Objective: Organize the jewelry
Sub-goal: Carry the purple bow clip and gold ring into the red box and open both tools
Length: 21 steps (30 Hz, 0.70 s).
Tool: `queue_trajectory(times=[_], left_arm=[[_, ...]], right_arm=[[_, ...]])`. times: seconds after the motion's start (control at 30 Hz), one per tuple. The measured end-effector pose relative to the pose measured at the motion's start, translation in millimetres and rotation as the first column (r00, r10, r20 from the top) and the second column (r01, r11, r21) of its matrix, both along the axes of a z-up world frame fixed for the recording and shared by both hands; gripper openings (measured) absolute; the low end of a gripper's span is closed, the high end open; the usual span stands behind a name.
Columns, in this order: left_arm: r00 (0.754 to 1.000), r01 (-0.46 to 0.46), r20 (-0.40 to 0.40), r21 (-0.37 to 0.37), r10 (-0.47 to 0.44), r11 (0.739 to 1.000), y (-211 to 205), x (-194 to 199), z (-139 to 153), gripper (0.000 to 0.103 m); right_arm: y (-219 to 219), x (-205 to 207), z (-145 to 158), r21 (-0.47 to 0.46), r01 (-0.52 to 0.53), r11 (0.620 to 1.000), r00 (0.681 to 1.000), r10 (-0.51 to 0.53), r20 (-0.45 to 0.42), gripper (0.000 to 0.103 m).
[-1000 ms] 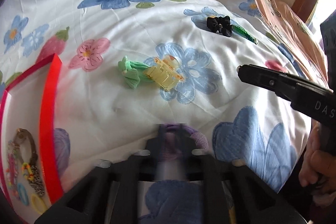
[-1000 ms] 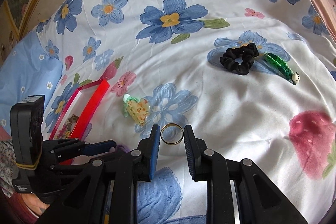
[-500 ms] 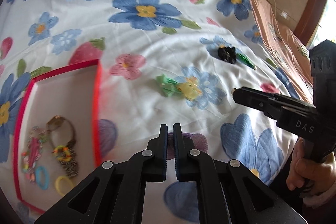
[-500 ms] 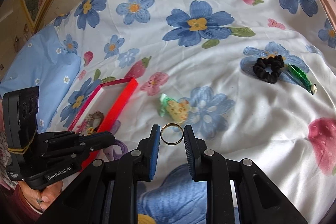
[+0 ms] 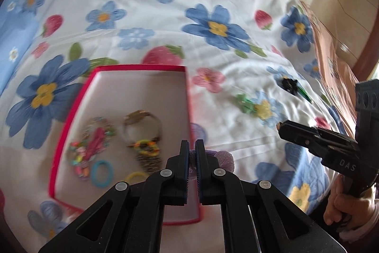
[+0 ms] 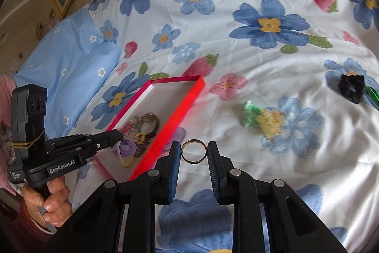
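Toward the left side of the bed, the red tray (image 5: pixel 70 134) already holds several pcs — beaded bracelets, a watch-like band, blue and yellow hair ties.

Left gripper (image 5: pixel 192 146) hovers over the tray's right wall, fingers pinched on a purple scrunchie (image 6: pixel 125 149); drop-off looks like the step in hand.

Right gripper (image 6: pixel 193 153) points fwd just right of the tray, level, jaws clamped on a gold ring (image 6: pixel 193 154) held upright between the pads.

Left to do, as I judge it: the green-and-yellow clip (image 6: pixel 263 116) mid-bed, then black scrunchie (image 6: pixel 351 88) and green clip (image 6: pixel 373 93) near the right edge — roughly half done.
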<state>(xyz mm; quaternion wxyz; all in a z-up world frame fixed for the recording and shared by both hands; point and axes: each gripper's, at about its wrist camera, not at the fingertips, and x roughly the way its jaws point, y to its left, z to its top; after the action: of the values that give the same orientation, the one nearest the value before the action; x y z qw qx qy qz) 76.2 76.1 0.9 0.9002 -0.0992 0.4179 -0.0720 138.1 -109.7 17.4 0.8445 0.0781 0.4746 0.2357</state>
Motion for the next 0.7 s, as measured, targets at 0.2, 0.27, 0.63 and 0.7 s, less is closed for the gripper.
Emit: queue_trajectory(times=[0.2, 0.27, 0.63, 0.7], left_arm=[[0.997, -0.078, 0.007, -0.005, 0.078, 0.997, 34, -21, 4, 0.004], [0.995, -0.102, 0.008, -0.005, 0.102, 0.995, 45, -26, 5, 0.004], [0.981, -0.193, -0.009, -0.024, 0.192, 0.981, 82, -41, -1, 0.004], [0.980, -0.200, -0.012, -0.026, 0.200, 0.979, 87, -41, -2, 0.004]], right_arm=[[39, -3, -3, 0.009, -0.080, 0.997, 0.997, 0.080, -0.009, 0.023], [52, -4, -4, 0.008, -0.107, 0.994, 0.994, 0.107, -0.009, 0.023], [102, -8, -10, 0.006, -0.204, 0.979, 0.979, 0.204, -0.022, 0.023], [106, -7, -12, 0.004, -0.212, 0.977, 0.977, 0.212, -0.025, 0.023]])
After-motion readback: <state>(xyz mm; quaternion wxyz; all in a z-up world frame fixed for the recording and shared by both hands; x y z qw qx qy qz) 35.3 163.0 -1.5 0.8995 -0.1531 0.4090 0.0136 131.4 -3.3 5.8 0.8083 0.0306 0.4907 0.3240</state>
